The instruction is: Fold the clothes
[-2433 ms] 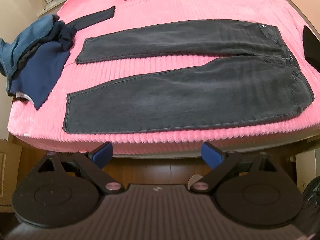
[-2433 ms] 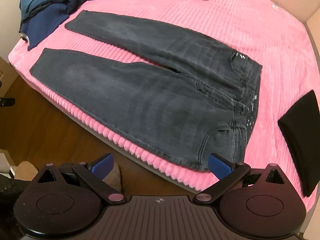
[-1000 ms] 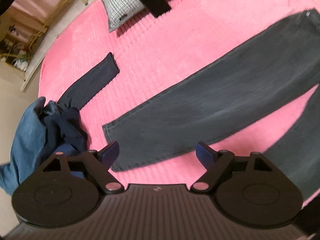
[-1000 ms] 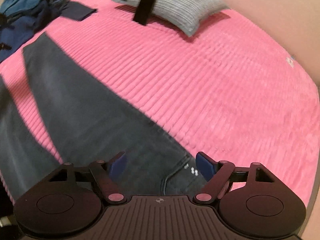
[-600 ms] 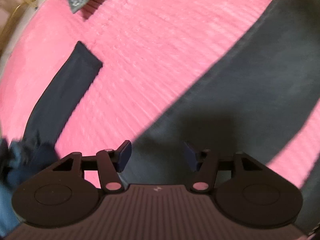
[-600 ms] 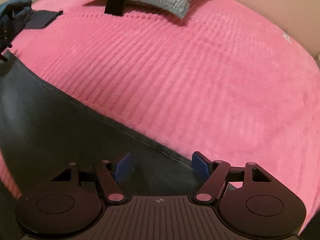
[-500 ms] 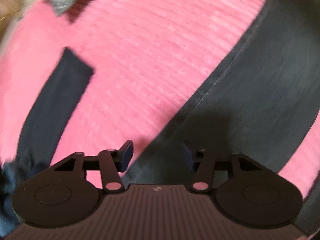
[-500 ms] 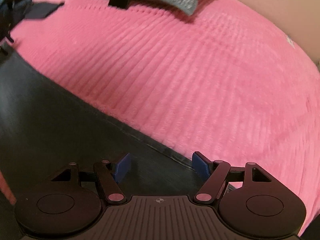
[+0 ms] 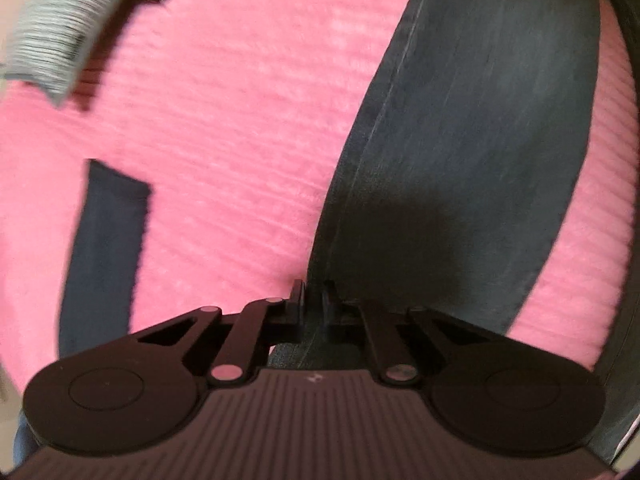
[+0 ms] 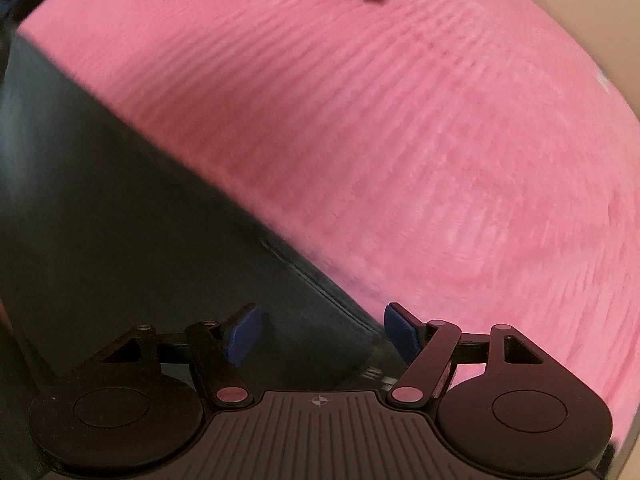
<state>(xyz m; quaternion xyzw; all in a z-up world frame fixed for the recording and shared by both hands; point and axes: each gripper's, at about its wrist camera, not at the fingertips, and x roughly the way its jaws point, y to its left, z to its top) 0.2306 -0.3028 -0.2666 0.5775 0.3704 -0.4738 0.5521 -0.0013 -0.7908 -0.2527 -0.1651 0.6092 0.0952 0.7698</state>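
Observation:
Dark grey jeans (image 9: 460, 152) lie flat on a pink ribbed bedspread (image 9: 224, 128). My left gripper (image 9: 314, 300) is shut on the hem end of the far trouser leg, at its seam edge. In the right wrist view the same jeans (image 10: 120, 220) fill the left half. My right gripper (image 10: 322, 332) is open, its blue pads (image 10: 244, 334) on either side of the jeans' waist edge, close above the cloth.
A navy sleeve (image 9: 104, 248) lies on the bedspread left of the left gripper. A grey striped pillow (image 9: 60, 44) with a black object on it sits at the far left. Bare pink bedspread (image 10: 440, 160) stretches to the right of the jeans.
My left gripper has closed on the trouser leg's hem and turned, so the leg now runs upward. My right gripper has dropped closer to the waist edge and stays open.

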